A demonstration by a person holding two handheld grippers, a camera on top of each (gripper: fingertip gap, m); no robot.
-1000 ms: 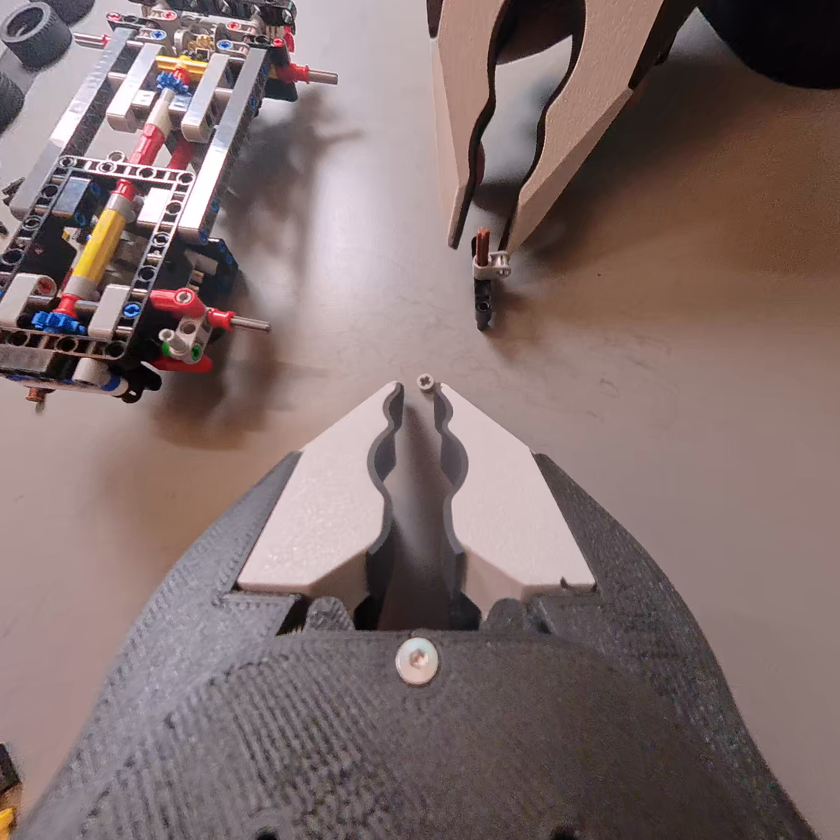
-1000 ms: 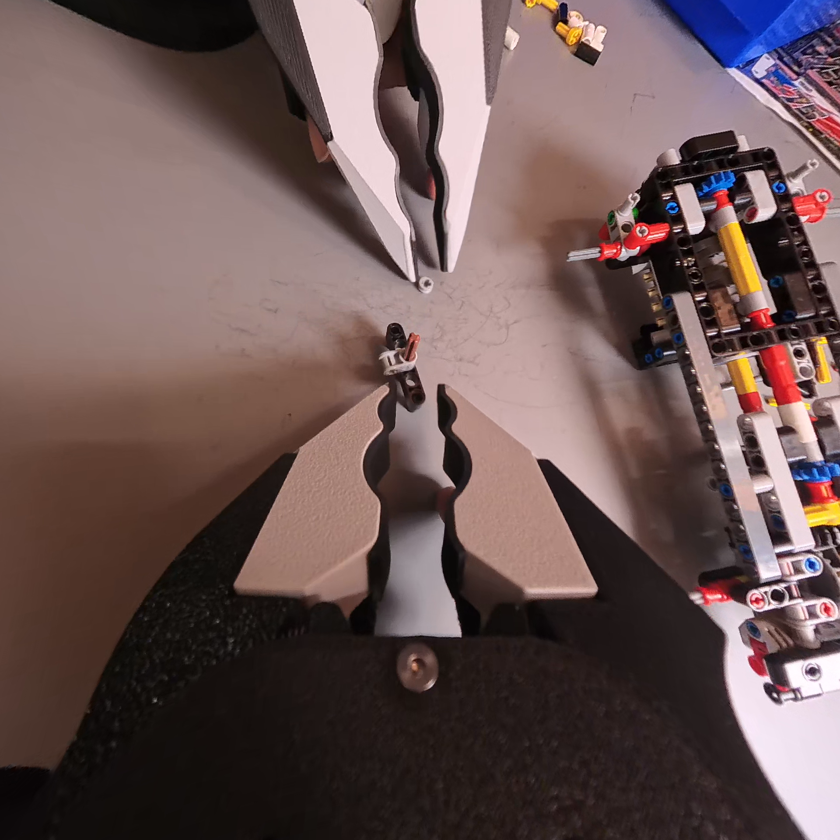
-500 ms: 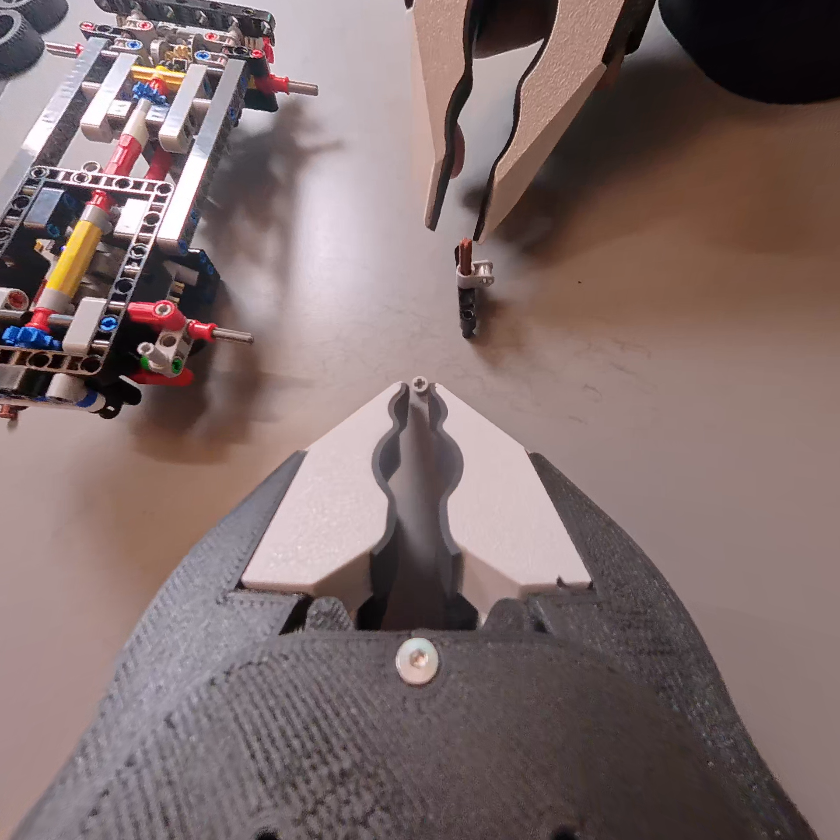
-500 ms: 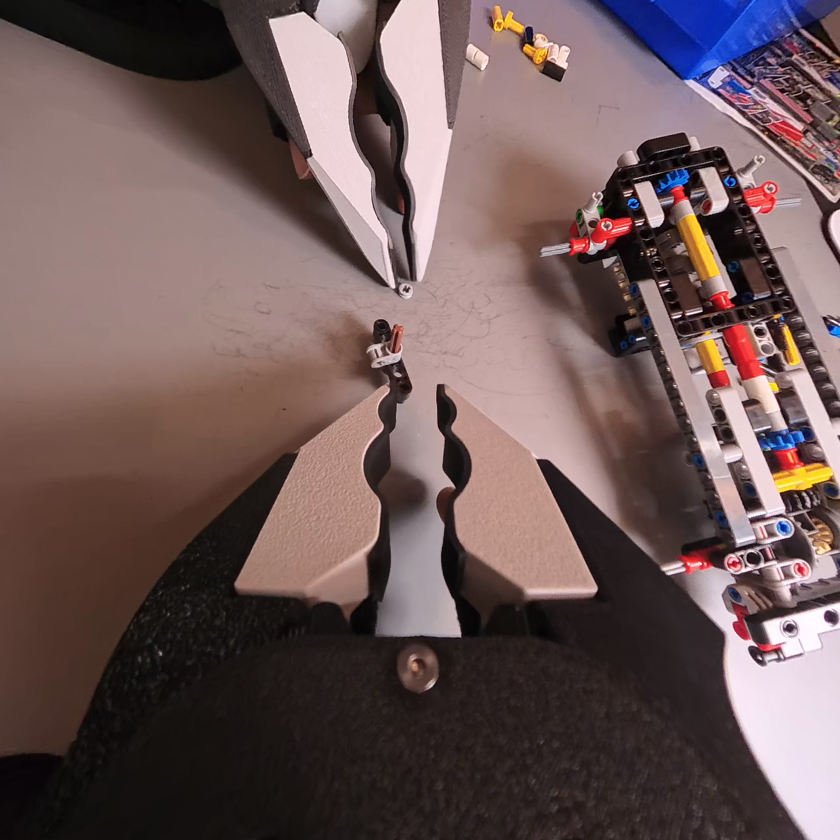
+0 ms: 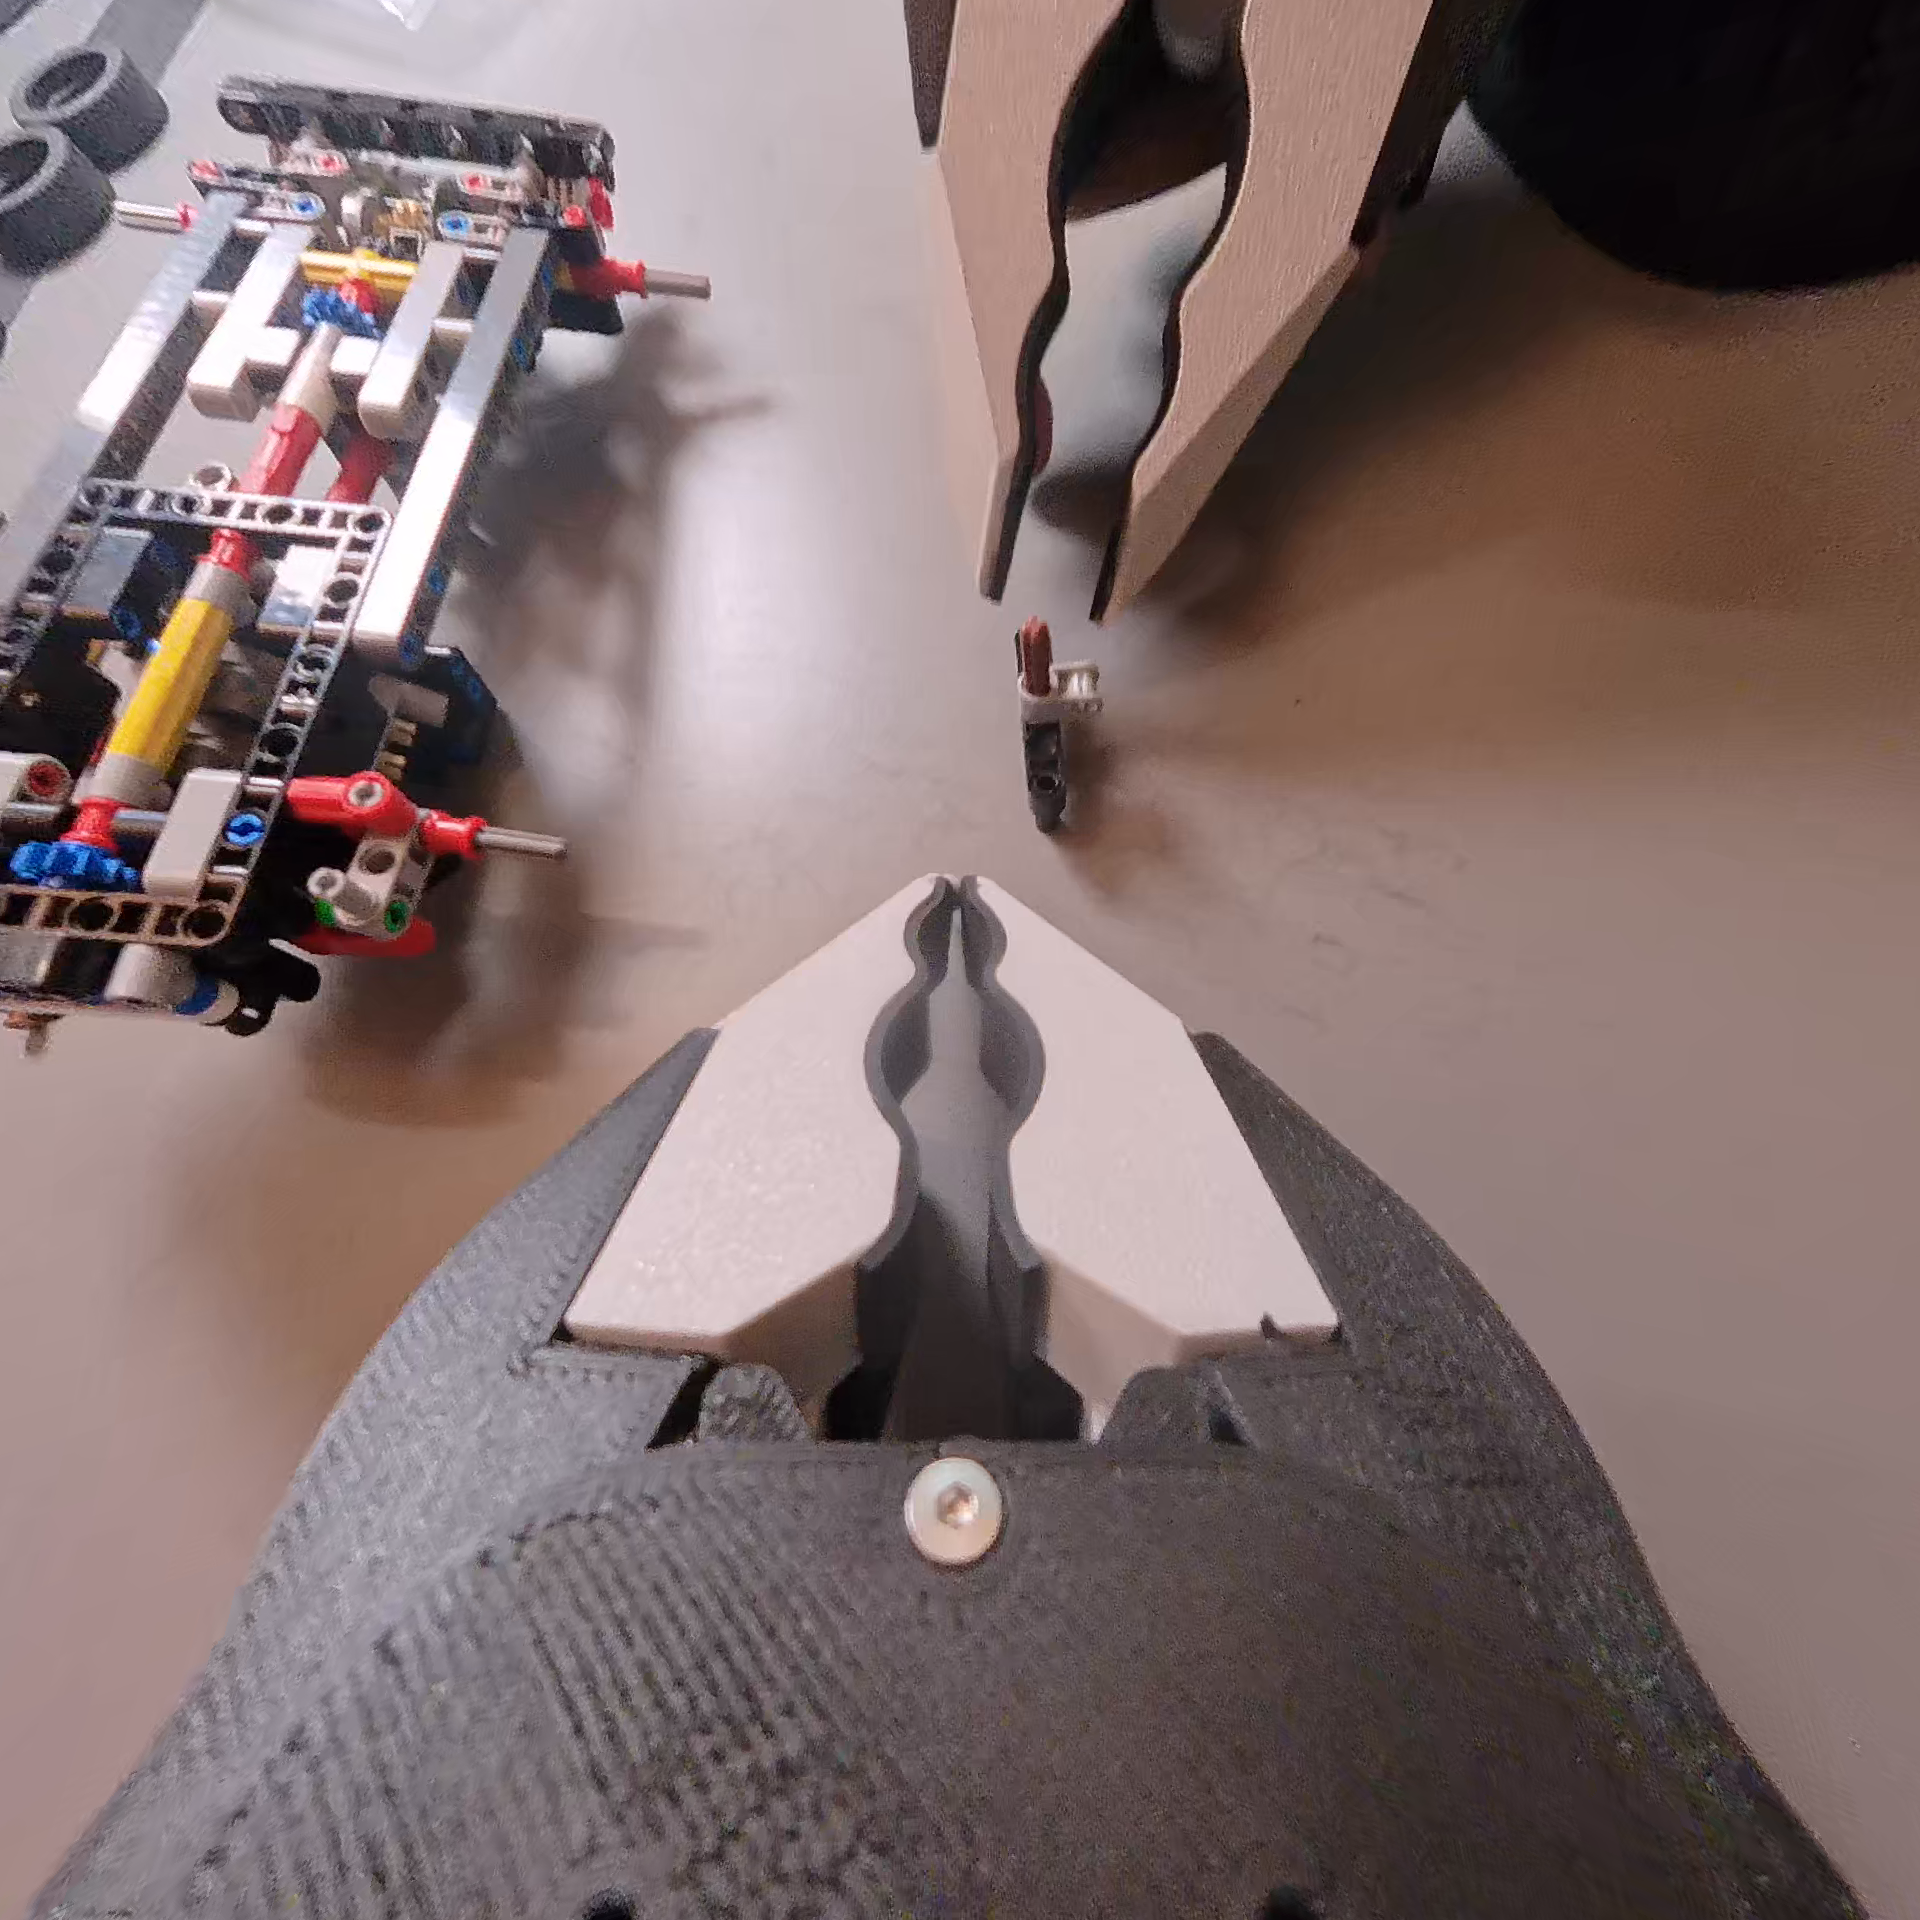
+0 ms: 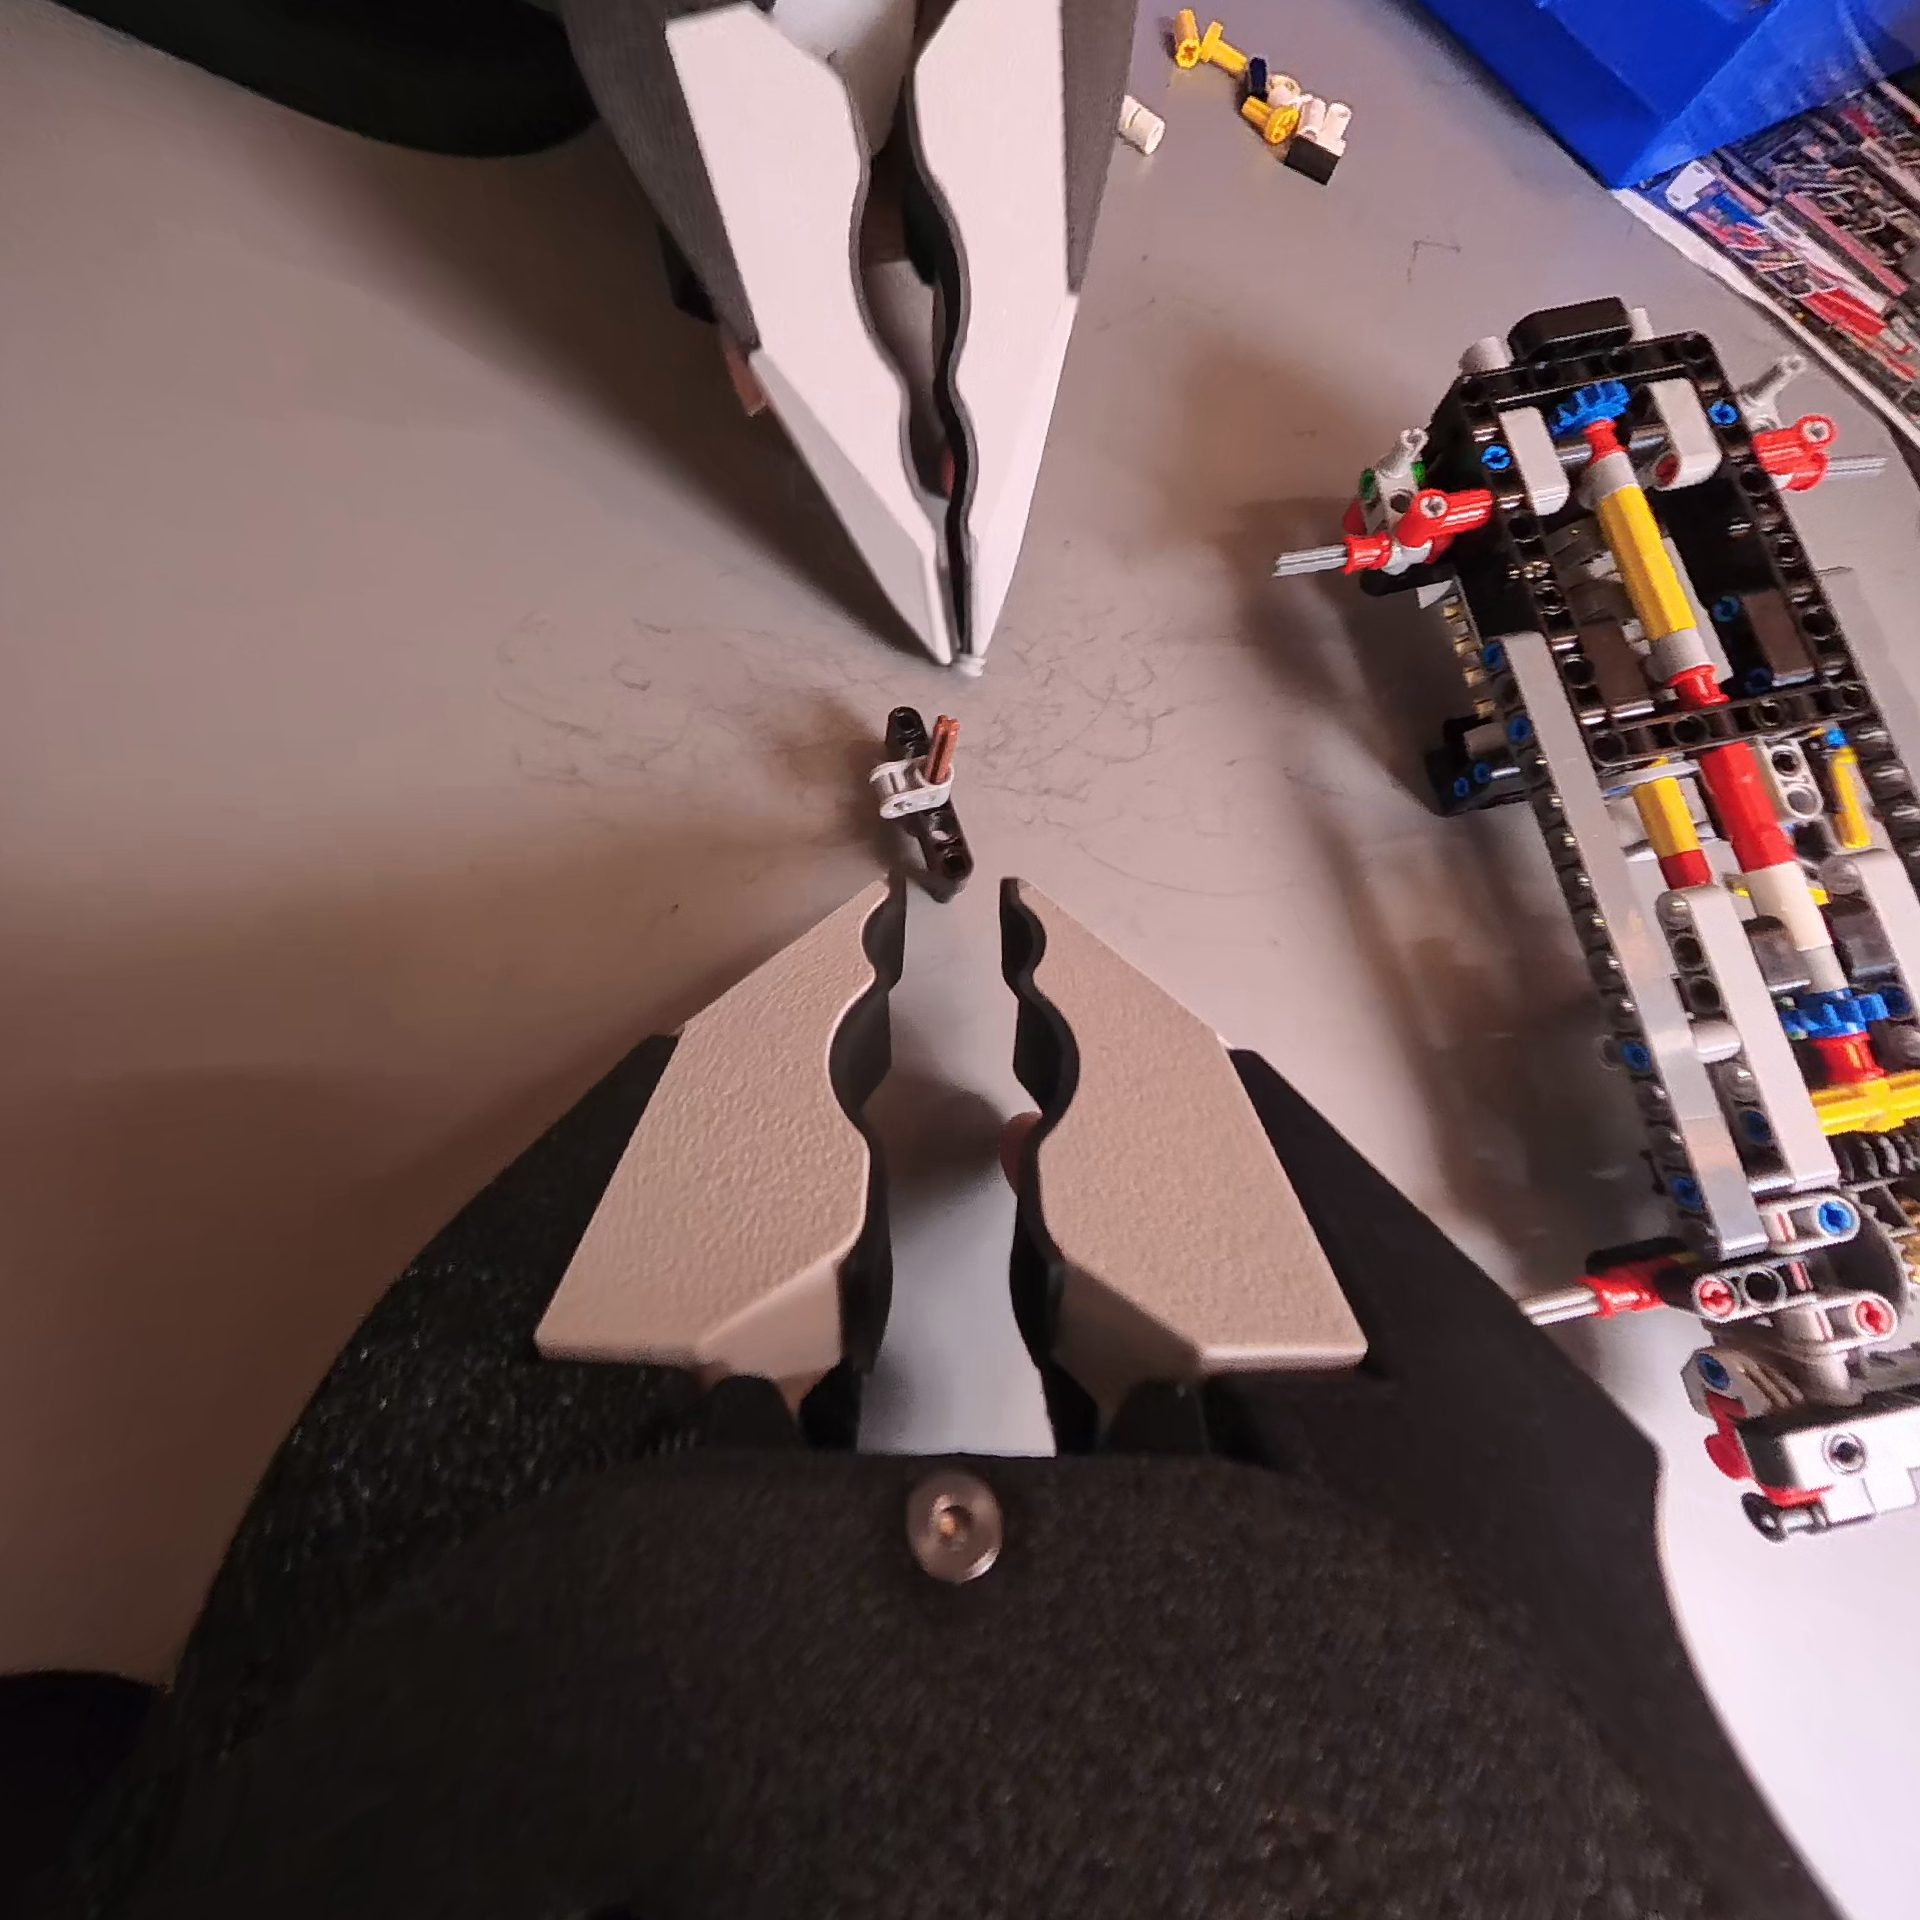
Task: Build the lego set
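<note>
A small sub-assembly (image 5: 1044, 727), a black beam with a light grey connector and a brown axle, lies on the table between the two grippers; it also shows in the right wrist view (image 6: 925, 800). My left gripper (image 5: 956, 883) is shut, and in the right wrist view (image 6: 961, 649) a tiny light grey piece (image 6: 972, 666) sits pinched at its tips, near the table. My right gripper (image 6: 951, 894) is open and empty, its tips just short of the sub-assembly; the left wrist view shows it too (image 5: 1049, 603). The large lego chassis (image 5: 260, 582) lies to the side (image 6: 1704, 831).
Black tyres (image 5: 62, 156) lie beyond the chassis. Several small loose pieces (image 6: 1278, 104) lie at the back, next to a blue bin (image 6: 1662, 73) and an instruction booklet (image 6: 1829, 239). A dark bulky object (image 5: 1714, 135) is behind the right gripper.
My left gripper has closed on the tiny grey piece that lay at its tips. The right gripper stays open by the sub-assembly, which has not moved.
</note>
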